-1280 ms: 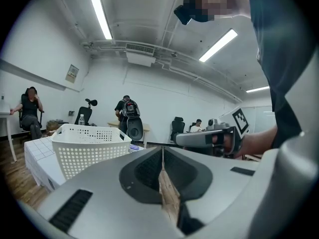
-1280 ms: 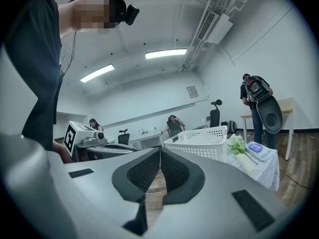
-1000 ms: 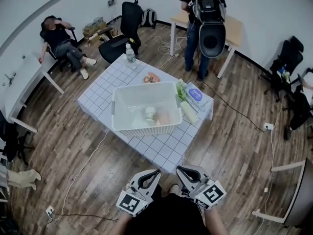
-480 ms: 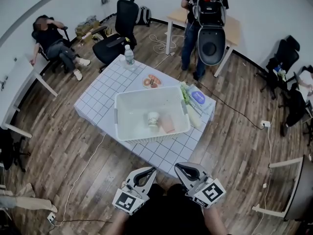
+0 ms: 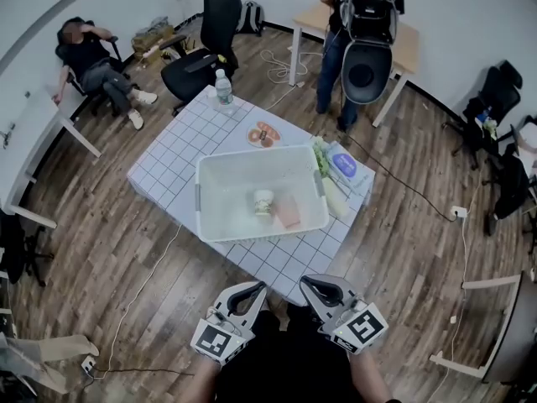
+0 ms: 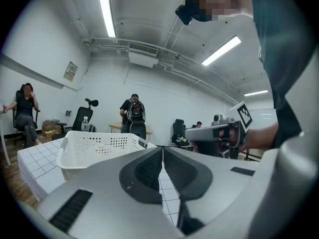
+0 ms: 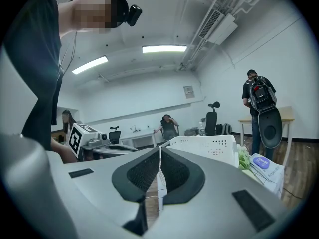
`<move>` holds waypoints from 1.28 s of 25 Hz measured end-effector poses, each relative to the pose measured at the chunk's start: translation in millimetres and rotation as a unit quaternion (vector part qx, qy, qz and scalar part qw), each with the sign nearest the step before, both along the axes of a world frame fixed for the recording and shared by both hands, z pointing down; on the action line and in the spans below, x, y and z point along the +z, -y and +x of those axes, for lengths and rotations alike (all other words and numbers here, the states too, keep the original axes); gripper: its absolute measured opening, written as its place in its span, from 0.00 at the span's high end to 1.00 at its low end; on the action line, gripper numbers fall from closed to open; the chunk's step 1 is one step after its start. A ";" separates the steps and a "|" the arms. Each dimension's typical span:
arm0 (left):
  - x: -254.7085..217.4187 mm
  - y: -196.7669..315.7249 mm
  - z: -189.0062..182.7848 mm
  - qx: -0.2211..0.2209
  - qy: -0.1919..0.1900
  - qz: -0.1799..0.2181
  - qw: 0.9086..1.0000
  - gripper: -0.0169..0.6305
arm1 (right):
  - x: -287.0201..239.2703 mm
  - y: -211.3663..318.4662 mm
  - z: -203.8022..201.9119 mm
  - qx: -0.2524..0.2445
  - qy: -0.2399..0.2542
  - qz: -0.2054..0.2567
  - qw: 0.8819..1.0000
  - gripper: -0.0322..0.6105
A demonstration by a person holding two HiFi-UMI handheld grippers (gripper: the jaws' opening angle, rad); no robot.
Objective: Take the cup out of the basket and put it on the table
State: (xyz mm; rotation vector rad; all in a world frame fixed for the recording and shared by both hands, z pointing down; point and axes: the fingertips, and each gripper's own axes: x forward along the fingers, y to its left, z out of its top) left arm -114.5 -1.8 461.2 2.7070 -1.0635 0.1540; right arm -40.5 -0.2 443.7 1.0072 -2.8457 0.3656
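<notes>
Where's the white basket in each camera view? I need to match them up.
Head view: basket at centre, on the table.
Left gripper view: basket left of centre, low.
Right gripper view: basket right of centre.
Shared landmark: standing person with the backpack, beyond the basket in all three.

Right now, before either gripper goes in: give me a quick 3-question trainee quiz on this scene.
1. True or false: the small white paper cup stands inside the white perforated plastic basket.
2. Pick one. The left tongs and the right tongs are: A) both shut and empty; B) both wide open; C) one clamped on the cup.
3. Fill in: the clear plastic water bottle stands at the white grid-patterned table's ___ corner, as seen from the person (near or far).

Key: 1 true; 2 A; 3 far.
</notes>
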 end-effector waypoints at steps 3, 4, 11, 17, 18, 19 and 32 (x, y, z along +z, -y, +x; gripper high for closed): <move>-5.1 3.1 11.2 -0.008 -0.019 0.001 1.000 0.95 | -3.5 10.4 8.6 -0.012 0.004 0.003 1.000 0.91; -7.0 5.1 15.2 -0.011 -0.020 0.001 1.000 0.95 | -5.3 14.1 11.6 -0.016 0.005 0.006 1.000 0.91; -9.9 19.6 51.6 -0.026 -0.014 -0.003 1.000 0.95 | -9.8 34.4 42.0 -0.037 0.015 0.014 0.999 0.91; -6.5 27.4 82.0 -0.048 0.020 0.012 0.999 0.95 | 2.2 42.1 70.8 -0.057 0.030 0.005 0.998 0.91; -4.6 29.0 84.9 -0.054 0.020 0.007 0.998 0.95 | 4.8 44.4 74.2 -0.061 0.030 0.004 0.998 0.91; -3.1 30.0 87.7 -0.058 0.018 0.004 0.998 0.95 | 6.7 46.7 76.9 -0.065 0.029 0.003 0.997 0.91; 4.4 49.5 68.6 -0.062 0.054 -0.006 0.997 0.95 | 3.1 49.2 75.6 -0.057 0.033 -0.002 0.998 0.91</move>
